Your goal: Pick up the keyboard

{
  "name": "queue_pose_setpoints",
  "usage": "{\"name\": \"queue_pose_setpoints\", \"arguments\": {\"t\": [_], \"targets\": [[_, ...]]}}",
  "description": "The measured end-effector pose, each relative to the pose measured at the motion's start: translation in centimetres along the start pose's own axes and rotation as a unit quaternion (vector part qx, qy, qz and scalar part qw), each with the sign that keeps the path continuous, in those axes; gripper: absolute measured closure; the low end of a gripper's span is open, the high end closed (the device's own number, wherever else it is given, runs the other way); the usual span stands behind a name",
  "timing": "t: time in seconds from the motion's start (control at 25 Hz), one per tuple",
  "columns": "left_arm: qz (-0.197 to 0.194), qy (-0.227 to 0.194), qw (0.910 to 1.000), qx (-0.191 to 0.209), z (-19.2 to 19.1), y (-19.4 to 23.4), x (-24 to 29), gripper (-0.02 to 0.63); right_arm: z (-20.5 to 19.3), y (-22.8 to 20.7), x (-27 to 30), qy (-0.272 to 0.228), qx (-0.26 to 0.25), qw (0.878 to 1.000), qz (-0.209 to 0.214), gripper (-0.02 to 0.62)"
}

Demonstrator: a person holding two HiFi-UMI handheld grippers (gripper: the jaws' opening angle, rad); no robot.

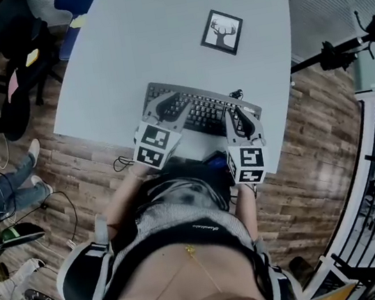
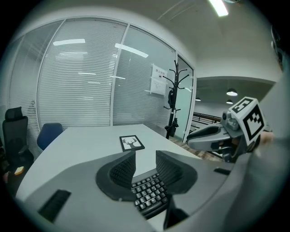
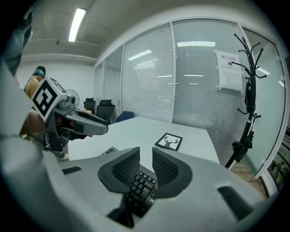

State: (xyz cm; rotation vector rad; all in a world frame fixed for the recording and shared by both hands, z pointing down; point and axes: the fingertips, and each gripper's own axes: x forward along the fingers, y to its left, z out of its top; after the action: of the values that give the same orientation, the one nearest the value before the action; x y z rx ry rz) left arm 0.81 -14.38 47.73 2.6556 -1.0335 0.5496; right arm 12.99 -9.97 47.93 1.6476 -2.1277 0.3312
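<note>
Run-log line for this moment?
left gripper: shut, over keyboard left end | right gripper: shut, over right end | keyboard: flat on table

wood floor (image 1: pixel 308 155), glass wall w/ blinds (image 2: pixel 81 81), coat rack (image 2: pixel 174 97)

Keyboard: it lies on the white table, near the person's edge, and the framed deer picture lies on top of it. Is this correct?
Not fully. The framed deer picture does not lie on top of the keyboard; it lies apart from it, further out on the table. The head view shows this. The rest holds: the keyboard lies on the white table, near the person's edge.
</note>
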Motion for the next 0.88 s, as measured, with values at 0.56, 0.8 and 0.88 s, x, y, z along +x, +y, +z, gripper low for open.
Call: {"name": "queue_pose_setpoints", "arguments": {"t": [0.56,0.8,0.88], "targets": [[0.024,0.064,0.9976,-0.013,-4.7,2.6,2.2,0.491,-4.8,-3.5,1.0,0.066,0.019,0.997,-0.025,0.503],[0.025,0.092,0.9952,-0.019,-6.8,3.4,3.0,0.489,-6.9,-4.4,1.1,0.097,0.010,0.995,-0.034,0.502],[0.027,0.100,0.9944,-0.021,-7.4,3.6,3.1,0.490,-7.6,-4.7,1.0,0.105,0.013,0.994,-0.036,0.502]]}}
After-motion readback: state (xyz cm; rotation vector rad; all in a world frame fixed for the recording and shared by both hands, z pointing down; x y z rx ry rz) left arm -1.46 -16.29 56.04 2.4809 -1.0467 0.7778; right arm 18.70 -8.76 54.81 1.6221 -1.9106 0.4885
